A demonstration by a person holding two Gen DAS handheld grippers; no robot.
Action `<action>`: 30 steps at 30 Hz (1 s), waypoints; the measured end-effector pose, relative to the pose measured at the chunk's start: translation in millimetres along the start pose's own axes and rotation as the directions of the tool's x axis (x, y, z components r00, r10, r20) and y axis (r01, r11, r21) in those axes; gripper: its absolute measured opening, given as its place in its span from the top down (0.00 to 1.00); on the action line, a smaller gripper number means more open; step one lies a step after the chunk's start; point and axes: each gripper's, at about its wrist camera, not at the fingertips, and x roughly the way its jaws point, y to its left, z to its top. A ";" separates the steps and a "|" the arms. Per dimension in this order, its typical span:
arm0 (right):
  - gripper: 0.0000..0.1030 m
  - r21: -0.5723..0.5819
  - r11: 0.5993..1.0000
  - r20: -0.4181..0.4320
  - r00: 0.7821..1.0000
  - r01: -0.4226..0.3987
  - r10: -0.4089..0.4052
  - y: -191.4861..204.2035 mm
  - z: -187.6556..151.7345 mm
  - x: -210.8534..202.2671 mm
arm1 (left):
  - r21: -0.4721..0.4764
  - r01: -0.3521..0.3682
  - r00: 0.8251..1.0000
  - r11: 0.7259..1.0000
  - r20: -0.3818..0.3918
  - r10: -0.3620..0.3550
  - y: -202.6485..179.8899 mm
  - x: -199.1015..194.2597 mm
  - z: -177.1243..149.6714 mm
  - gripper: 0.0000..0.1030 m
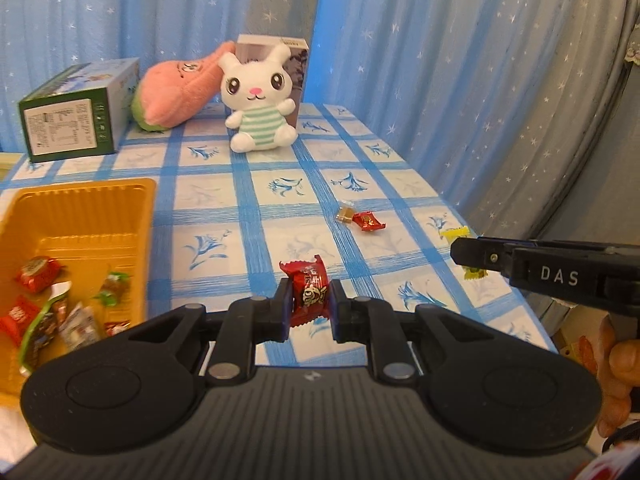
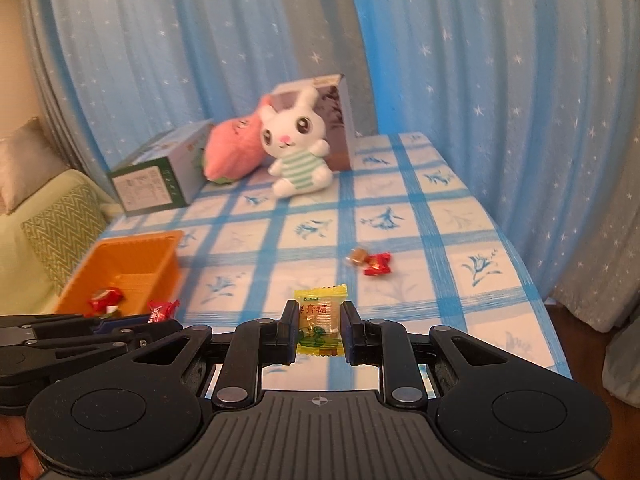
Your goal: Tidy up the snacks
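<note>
My left gripper (image 1: 310,304) is shut on a red wrapped candy (image 1: 309,294), held above the blue checked tablecloth (image 1: 248,200). Left of it stands an orange tray (image 1: 86,196) holding several wrapped snacks (image 1: 60,304). My right gripper (image 2: 319,330) is shut on a yellow wrapped candy (image 2: 320,320), also lifted off the cloth. In the left wrist view the right gripper (image 1: 472,258) comes in from the right edge with that yellow candy (image 1: 455,233) showing behind it. On the cloth lie a small red candy (image 1: 369,221) and a brown one (image 1: 345,213) side by side; both candies (image 2: 372,262) show in the right wrist view too.
At the back of the table sit a white plush rabbit (image 1: 258,98), a pink plush (image 1: 176,92), a green and white box (image 1: 78,114) and an upright box (image 1: 276,46). Blue starred curtains (image 1: 440,60) hang behind. A sofa (image 2: 44,220) stands past the table's left edge.
</note>
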 end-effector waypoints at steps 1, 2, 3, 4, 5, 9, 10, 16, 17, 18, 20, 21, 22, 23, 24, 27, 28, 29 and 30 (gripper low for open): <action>0.79 -0.005 1.000 0.004 1.000 -0.002 0.002 5.4 -1.0 -5.6 | -0.001 0.000 1.000 1.000 0.003 0.000 1.2 -7.3 -1.0 0.84; 0.79 -0.007 1.000 0.008 1.000 -0.005 0.005 10.4 -2.3 -11.0 | -0.002 -0.001 1.000 1.000 0.007 0.001 2.5 -14.6 -2.1 0.84; 0.79 -0.006 1.000 0.010 1.000 -0.008 0.008 15.3 -3.7 -15.8 | -0.003 -0.003 1.000 1.000 0.011 0.003 4.0 -21.8 -3.3 0.84; 0.79 -0.004 1.000 0.012 1.000 -0.012 0.012 20.5 -5.3 -20.4 | -0.004 -0.004 1.000 1.000 0.015 0.004 5.5 -28.9 -4.5 0.84; 0.79 -0.005 1.000 0.012 1.000 -0.017 0.017 25.1 -7.3 -24.4 | -0.004 -0.006 1.000 1.000 0.018 0.006 7.0 -35.7 -5.7 0.84; 0.79 -0.010 0.999 0.009 0.999 -0.035 0.035 44.2 -16.6 -38.2 | -0.011 -0.017 0.999 1.000 0.030 0.017 14.3 -61.0 -11.4 0.84; 0.79 -0.009 0.999 0.007 0.999 -0.040 0.040 48.4 -18.8 -40.7 | -0.012 -0.021 0.999 1.000 0.032 0.021 16.3 -66.0 -12.8 0.84; 0.79 -0.011 0.997 -0.003 0.998 -0.070 0.070 76.5 -33.7 -53.4 | -0.014 -0.043 0.998 0.999 0.037 0.043 30.7 -94.2 -23.7 0.84; 0.79 -0.014 0.997 -0.006 0.997 -0.077 0.077 81.7 -36.0 -54.5 | -0.015 -0.046 0.998 0.999 0.037 0.047 33.7 -98.2 -25.6 0.84; 0.79 -0.017 0.996 -0.008 0.997 -0.083 0.083 86.4 -38.1 -55.2 | -0.017 -0.050 0.998 0.999 0.036 0.050 36.4 -101.9 -27.6 0.84; 0.79 -0.021 0.995 -0.013 0.995 -0.096 0.096 95.7 -42.6 -56.5 | -0.020 -0.058 0.998 0.998 0.036 0.059 42.4 -109.1 -31.5 0.84; 0.79 -0.024 0.994 -0.016 0.995 -0.103 0.103 100.9 -44.1 -56.5 | -0.024 -0.063 0.997 0.998 0.037 0.064 45.8 -112.5 -33.1 0.84; 0.79 -0.028 0.994 -0.019 0.994 -0.110 0.110 105.6 -46.1 -56.4 | -0.027 -0.068 0.997 0.997 0.037 0.069 49.4 -116.1 -34.7 0.84; 0.79 -0.034 0.993 -0.023 0.993 -0.117 0.116 111.0 -47.9 -56.5 | -0.032 -0.072 0.997 0.997 0.038 0.073 53.0 -119.5 -36.3 0.84; 0.79 -0.040 0.991 -0.026 0.992 -0.124 0.123 116.4 -49.3 -56.2 | -0.035 -0.078 0.996 0.996 0.039 0.079 56.5 -122.9 -37.8 0.84; 0.79 -0.060 0.988 -0.036 0.989 -0.145 0.143 132.4 -53.6 -54.8 | -0.038 -0.095 0.994 0.995 0.043 0.096 66.2 -133.7 -43.4 0.84; 0.79 -0.067 0.986 -0.039 0.988 -0.151 0.149 137.8 -54.7 -54.3 | -0.041 -0.099 0.994 0.994 0.042 0.101 70.4 -136.8 -45.4 0.84; 0.79 -0.073 0.985 -0.041 0.987 -0.158 0.155 142.9 -56.0 -53.7 | -0.046 -0.104 0.994 0.993 0.040 0.106 74.5 -140.1 -47.5 0.84; 0.79 -0.077 0.983 -0.044 0.986 -0.164 0.161 147.3 -56.8 -52.4 | -0.052 -0.110 0.993 0.993 0.038 0.112 78.8 -142.8 -49.5 0.84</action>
